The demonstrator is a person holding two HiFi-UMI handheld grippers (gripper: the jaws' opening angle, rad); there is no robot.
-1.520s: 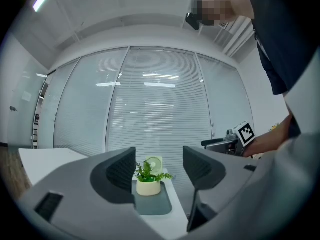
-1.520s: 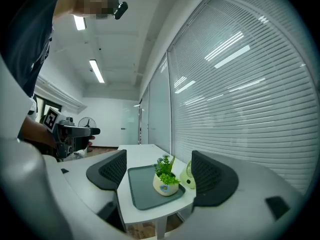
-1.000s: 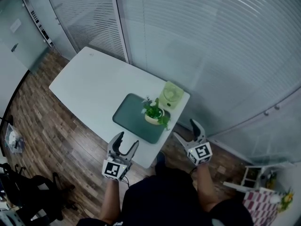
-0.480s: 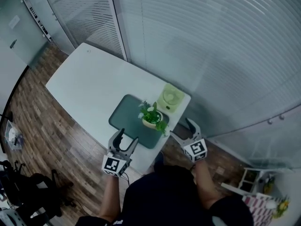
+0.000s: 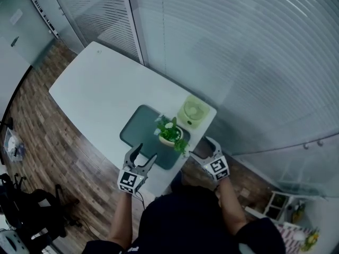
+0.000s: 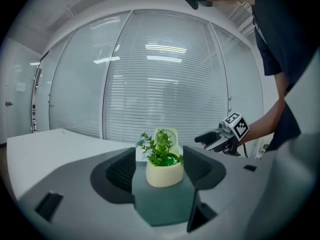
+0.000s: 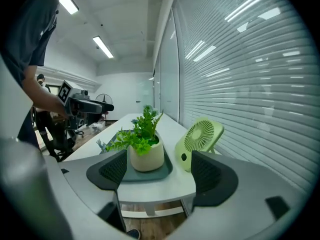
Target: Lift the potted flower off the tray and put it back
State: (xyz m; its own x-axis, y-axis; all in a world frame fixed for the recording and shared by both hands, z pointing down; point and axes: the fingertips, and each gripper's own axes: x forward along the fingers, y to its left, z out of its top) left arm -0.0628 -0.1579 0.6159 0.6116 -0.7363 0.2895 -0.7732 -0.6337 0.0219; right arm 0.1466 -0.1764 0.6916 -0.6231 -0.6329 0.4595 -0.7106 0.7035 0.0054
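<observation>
From where I stand, the left and far stretch of the white table (image 5: 95,83) lies bare. The dark tray (image 5: 135,134) is open on its left half, so the left gripper (image 5: 144,153), jaws spread at the near edge, faces nothing but flat tray up to the potted flower (image 5: 170,132). The right side is tighter. A green fan (image 5: 193,111) stands just beside the tray's far corner, near the flower, with the glass wall (image 5: 249,62) close behind it. The right gripper (image 5: 203,148), jaws wide, hangs off the table's end, and leaves (image 5: 183,144) spill past the rim on that near side.
</observation>
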